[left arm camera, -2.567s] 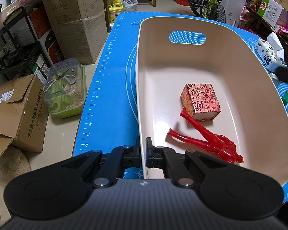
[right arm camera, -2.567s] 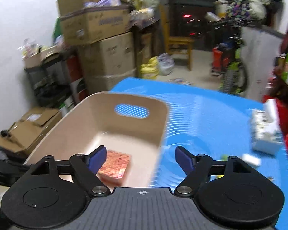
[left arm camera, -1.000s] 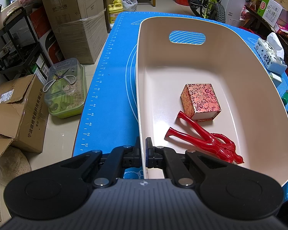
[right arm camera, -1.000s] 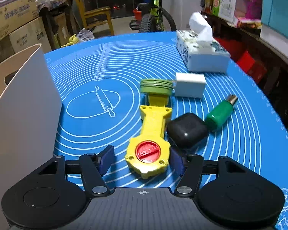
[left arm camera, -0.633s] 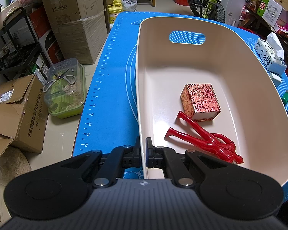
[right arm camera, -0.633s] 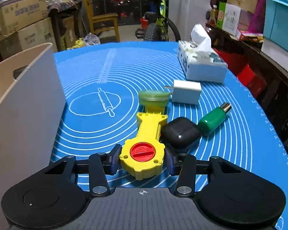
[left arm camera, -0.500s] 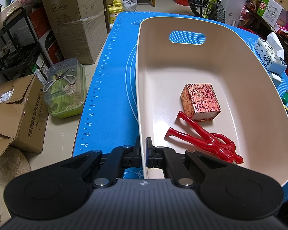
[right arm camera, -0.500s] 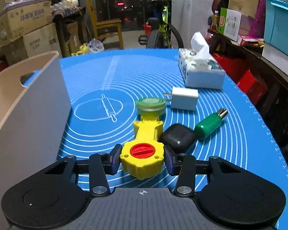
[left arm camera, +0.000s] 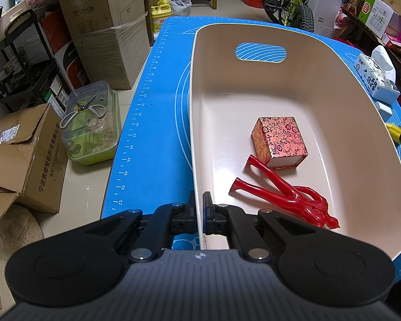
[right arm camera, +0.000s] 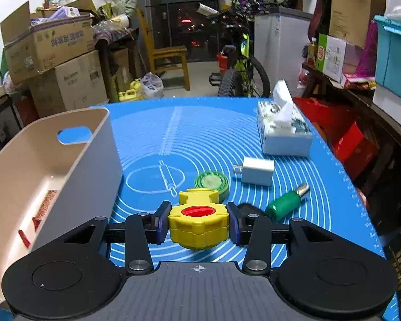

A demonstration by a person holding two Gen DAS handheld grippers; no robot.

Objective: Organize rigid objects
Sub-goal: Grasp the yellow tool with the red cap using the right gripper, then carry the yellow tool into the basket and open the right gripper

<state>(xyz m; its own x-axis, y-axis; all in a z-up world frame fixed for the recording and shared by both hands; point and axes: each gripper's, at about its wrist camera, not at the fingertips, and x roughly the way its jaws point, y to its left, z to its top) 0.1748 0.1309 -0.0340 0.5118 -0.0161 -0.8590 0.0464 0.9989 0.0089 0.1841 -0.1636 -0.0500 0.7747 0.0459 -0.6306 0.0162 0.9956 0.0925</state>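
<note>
My left gripper is shut on the near rim of the beige bin, which stands on the blue mat. Inside the bin lie a red patterned box and a red plastic claw toy. My right gripper is shut on a yellow toy with a red knob and holds it above the mat, right of the bin. On the mat beyond lie a green round lid, a white charger, a green cylinder and a black case, mostly hidden behind my finger.
A tissue box stands at the mat's far right. The mat's left edge drops to the floor, where cardboard boxes and a clear container sit. A bicycle and shelves stand beyond the table.
My right gripper closed on the yellow toy and lifted it off the mat, away from the green lid. The left gripper and bin have not moved.
</note>
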